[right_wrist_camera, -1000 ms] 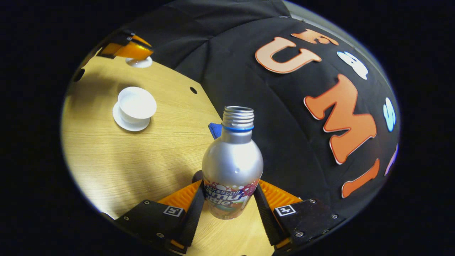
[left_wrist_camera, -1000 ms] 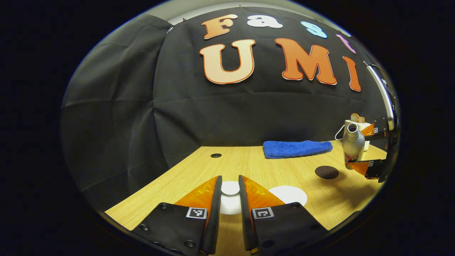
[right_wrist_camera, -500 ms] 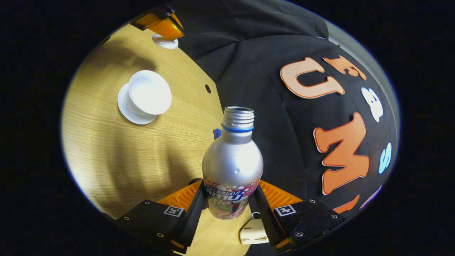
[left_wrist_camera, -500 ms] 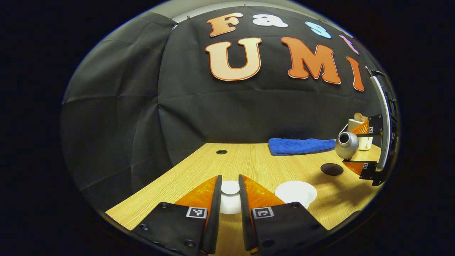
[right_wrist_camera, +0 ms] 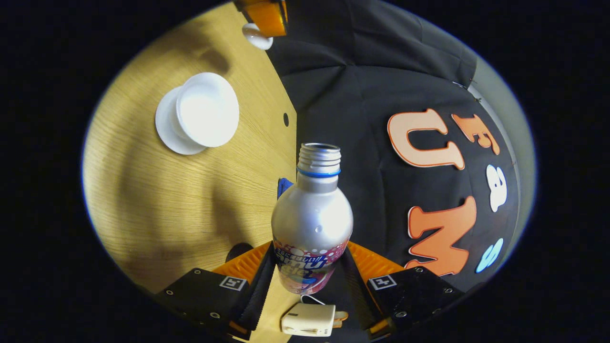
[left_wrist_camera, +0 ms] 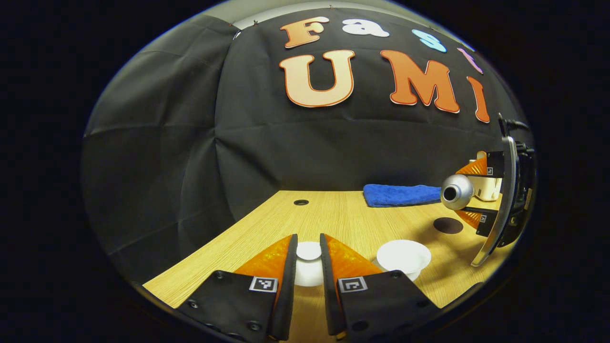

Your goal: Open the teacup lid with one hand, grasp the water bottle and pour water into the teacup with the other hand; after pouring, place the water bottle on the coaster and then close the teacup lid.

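Left gripper [left_wrist_camera: 308, 255] is closed on the knob of the teacup lid [left_wrist_camera: 308, 261], holding it low over the table [left_wrist_camera: 333, 216] to the left of the cup, likely to keep the mouth clear for pouring. The open teacup [left_wrist_camera: 403, 255] stands on its saucer [right_wrist_camera: 167, 128] just right of the lid. Further right, the right gripper [right_wrist_camera: 310, 267] clamps the water bottle [right_wrist_camera: 312, 221] at its label; the bottle is tipped sideways, its open neck facing the cup, not yet over it. No water visible.

Table is pale wood with a dark round coaster [left_wrist_camera: 448, 225], a folded blue towel [left_wrist_camera: 402, 195] at the back, and black cloth walls.
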Motion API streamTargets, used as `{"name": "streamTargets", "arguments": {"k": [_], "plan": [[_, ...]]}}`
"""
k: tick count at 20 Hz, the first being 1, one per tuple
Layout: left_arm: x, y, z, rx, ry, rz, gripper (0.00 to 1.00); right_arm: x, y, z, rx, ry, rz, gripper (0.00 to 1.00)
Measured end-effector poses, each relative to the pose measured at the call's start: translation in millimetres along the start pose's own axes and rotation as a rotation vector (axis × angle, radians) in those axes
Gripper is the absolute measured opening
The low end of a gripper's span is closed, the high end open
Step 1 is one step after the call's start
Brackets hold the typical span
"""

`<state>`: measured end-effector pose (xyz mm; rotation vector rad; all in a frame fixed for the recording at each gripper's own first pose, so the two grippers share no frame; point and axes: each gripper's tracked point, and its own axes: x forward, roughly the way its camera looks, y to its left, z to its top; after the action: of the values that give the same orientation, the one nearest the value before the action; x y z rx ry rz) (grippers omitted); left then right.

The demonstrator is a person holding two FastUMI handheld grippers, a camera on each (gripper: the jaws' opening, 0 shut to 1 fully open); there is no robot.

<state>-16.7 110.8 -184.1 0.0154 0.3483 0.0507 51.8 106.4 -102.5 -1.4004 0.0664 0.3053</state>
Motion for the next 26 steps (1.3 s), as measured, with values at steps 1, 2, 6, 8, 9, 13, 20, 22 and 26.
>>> {"name": "streamTargets", "arguments": {"k": [1, 2, 6, 8, 9, 13, 20, 22, 26], "plan": [[-0.1, 1.3, -1.0, -0.001, 0.001, 0.0, 0.32, 0.1, -2.2, 0.9, -0.017, -0.005, -0.011, 0.78], [-0.6, 2.2, -0.6, -0.001, 0.001, 0.002, 0.36, 0.2, -5.2, 1.5, -0.035, -0.008, -0.025, 0.78], [-0.1, 4.8, -4.0, -0.004, 0.007, 0.002, 0.32, -2.8, -10.2, 7.7, -0.098, -0.034, -0.07, 0.78], [-0.1, 6.5, -5.7, -0.004, 0.007, 0.004, 0.32, -3.6, -11.9, 10.2, -0.121, -0.05, -0.08, 0.78], [0.8, 7.2, -6.0, -0.004, 0.005, 0.005, 0.32, -4.4, -13.0, 11.8, -0.138, -0.058, -0.089, 0.78], [0.2, 6.4, -6.7, -0.006, 0.004, 0.001, 0.36, -8.5, -15.5, 18.6, -0.198, -0.09, -0.119, 0.78], [-1.3, 10.1, -6.6, -0.008, 0.003, 0.005, 0.36, -12.8, -18.6, 25.8, -0.263, -0.118, -0.168, 0.78], [-1.2, 10.2, -7.8, -0.008, 0.005, 0.006, 0.33, -12.0, -22.2, 27.8, -0.264, -0.127, -0.182, 0.78], [-0.6, 10.1, -9.2, -0.01, 0.012, 0.004, 0.36, -14.6, -39.3, 34.6, -0.314, -0.144, -0.252, 0.78]]}}
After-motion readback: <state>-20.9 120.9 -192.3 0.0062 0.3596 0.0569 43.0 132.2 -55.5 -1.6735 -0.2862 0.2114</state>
